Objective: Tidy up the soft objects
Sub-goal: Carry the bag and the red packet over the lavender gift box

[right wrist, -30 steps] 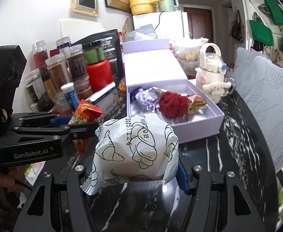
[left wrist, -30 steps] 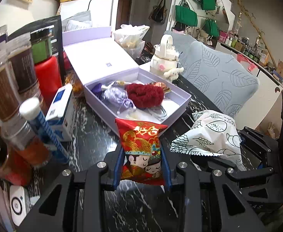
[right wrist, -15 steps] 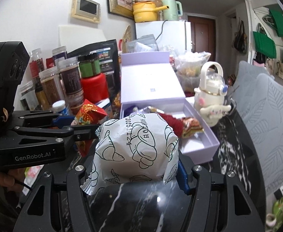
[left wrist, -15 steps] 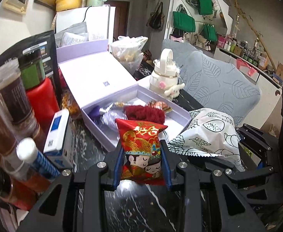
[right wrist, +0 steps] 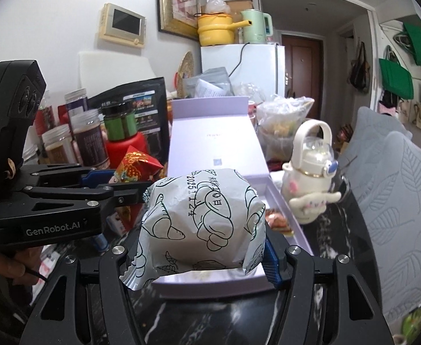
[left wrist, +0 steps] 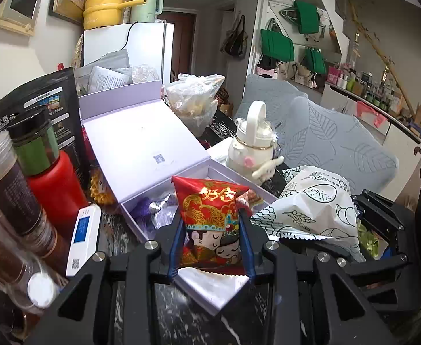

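Note:
My left gripper (left wrist: 211,247) is shut on a red snack packet (left wrist: 210,218) printed with cartoon figures, held above the near corner of the open lilac box (left wrist: 210,290). Beside it, my right gripper (right wrist: 201,247) is shut on a puffy white packet with bread drawings (right wrist: 201,218), also over the box's near wall (right wrist: 210,284). Inside the box, purple foil-wrapped pieces (left wrist: 152,210) and a small wrapped snack (right wrist: 279,221) show; the rest is hidden behind the packets. In the right wrist view the left gripper (right wrist: 129,192) reaches in from the left with the red packet (right wrist: 135,166).
Jars, a red canister (left wrist: 52,184) and a black bag crowd the left. A white and blue carton (left wrist: 83,238) lies by the box. A white plush-trimmed bottle (left wrist: 253,149) stands right of the box, a plastic bag (left wrist: 193,100) behind its lid, a grey leaf-print chair (left wrist: 339,143) beyond.
Both grippers have moved forward and up with their packets, from the dark tabletop in front of the box to above its near edge. Neither grip has changed.

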